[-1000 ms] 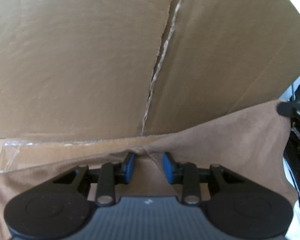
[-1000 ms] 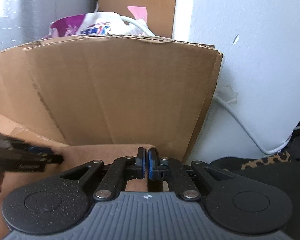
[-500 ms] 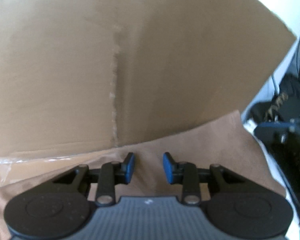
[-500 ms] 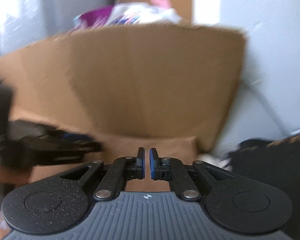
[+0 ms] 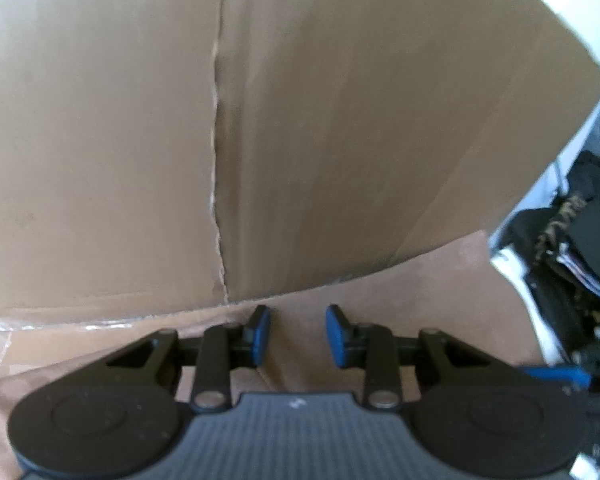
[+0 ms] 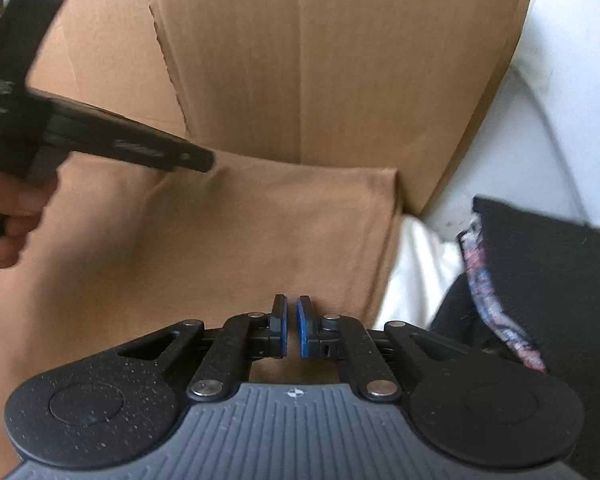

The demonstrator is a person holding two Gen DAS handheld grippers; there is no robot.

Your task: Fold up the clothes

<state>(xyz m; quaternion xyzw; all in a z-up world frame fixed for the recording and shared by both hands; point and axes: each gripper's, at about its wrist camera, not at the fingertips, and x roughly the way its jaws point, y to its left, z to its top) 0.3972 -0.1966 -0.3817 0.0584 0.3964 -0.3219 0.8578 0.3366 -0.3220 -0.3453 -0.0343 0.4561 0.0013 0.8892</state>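
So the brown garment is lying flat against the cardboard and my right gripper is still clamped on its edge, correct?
Not quite. The right gripper is not clamped on anything: the right wrist view shows a narrow gap between its blue pads with no cloth in it. The brown garment does lie flat against the cardboard.

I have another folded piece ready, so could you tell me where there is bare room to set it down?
The flat brown garment is bare between the left gripper and the right gripper. Its right side is crowded: white cloth and a dark clothes pile. Cardboard walls the back.
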